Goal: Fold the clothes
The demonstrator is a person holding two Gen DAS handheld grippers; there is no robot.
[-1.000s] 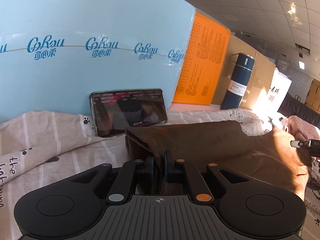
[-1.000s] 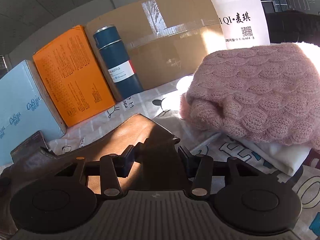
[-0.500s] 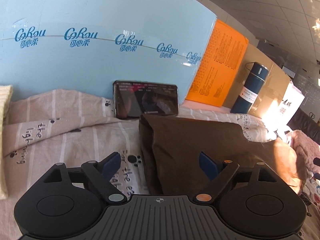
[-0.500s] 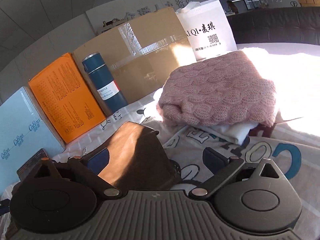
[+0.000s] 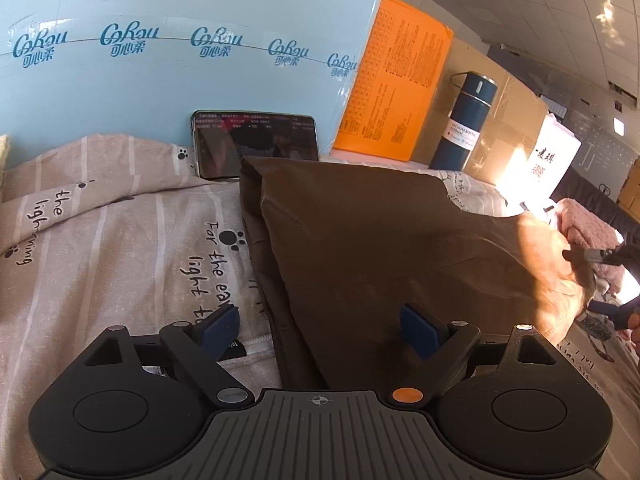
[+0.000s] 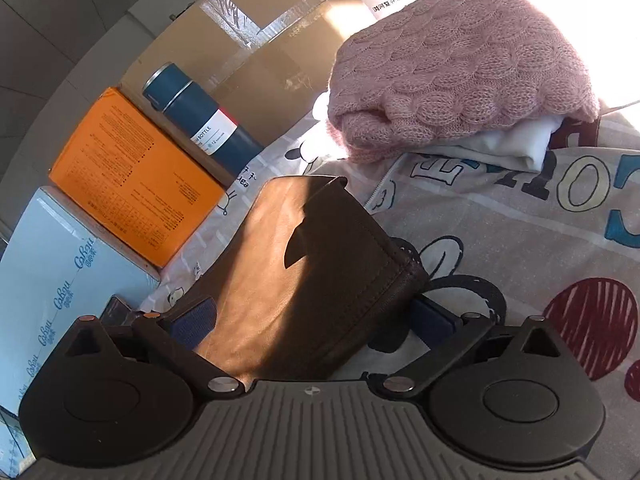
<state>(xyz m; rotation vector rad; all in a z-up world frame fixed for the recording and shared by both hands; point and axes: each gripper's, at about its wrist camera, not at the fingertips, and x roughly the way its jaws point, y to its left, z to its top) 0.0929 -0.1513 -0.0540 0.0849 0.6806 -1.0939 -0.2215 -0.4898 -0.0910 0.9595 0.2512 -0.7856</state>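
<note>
Garment folded, brown — left hand-held gripper opening.

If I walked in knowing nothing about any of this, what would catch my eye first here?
Probably the folded brown garment lying on the printed bedsheet, half lit by a warm patch of sun, with both open grippers, left gripper and right gripper, straddling its ends. Next, the fluffy pink knitted sweater stacked on white cloth to its right, and the bright orange box beside a dark blue bottle behind.
</note>
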